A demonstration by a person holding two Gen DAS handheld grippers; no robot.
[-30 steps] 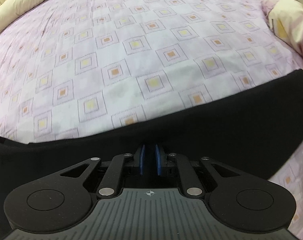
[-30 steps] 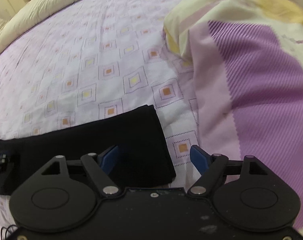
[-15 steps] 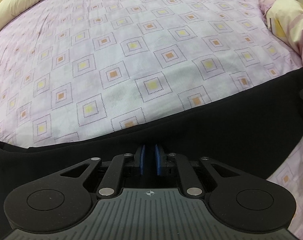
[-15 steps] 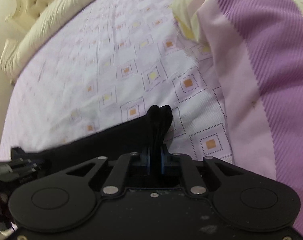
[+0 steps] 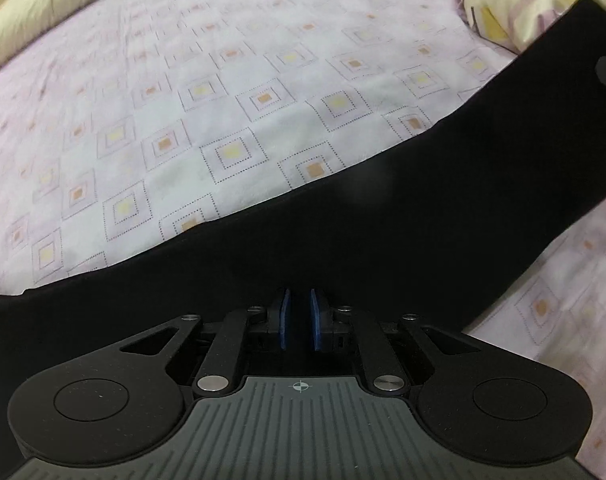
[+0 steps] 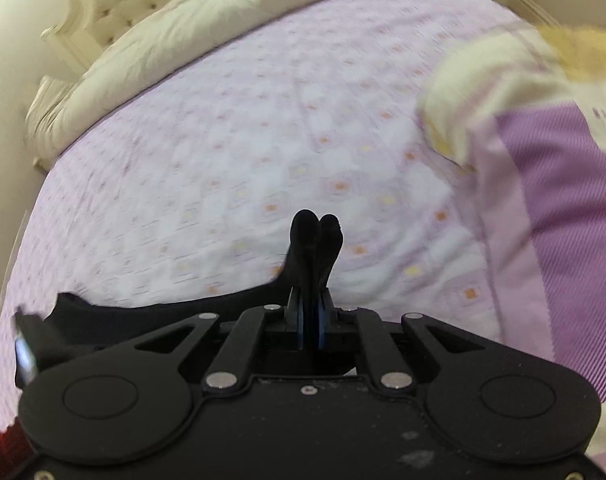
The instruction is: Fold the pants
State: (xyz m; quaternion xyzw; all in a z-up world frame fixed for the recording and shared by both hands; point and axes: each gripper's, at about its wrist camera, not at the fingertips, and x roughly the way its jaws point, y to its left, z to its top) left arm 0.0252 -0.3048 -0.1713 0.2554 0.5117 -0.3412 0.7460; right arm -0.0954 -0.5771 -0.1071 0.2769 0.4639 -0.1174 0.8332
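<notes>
Black pants (image 5: 383, 216) stretch as a long band across the left wrist view, from lower left up to the upper right. My left gripper (image 5: 299, 320) is shut on the pants' near edge, blue pads almost together. In the right wrist view my right gripper (image 6: 311, 316) is shut on the other end of the pants (image 6: 315, 244), with a bunched fold sticking up between the pads. The fabric hangs away to the left towards the left gripper (image 6: 27, 352), seen blurred at the left edge.
The bed sheet (image 5: 223, 100) is pale lilac with small square prints. A purple and cream quilt (image 6: 559, 208) is heaped at the right. A cream padded headboard (image 6: 151, 32) runs along the far side.
My right gripper closed on the pants' end and lifted it. The right end of the pants has risen off the sheet and the band now slants upward. My left gripper stays shut.
</notes>
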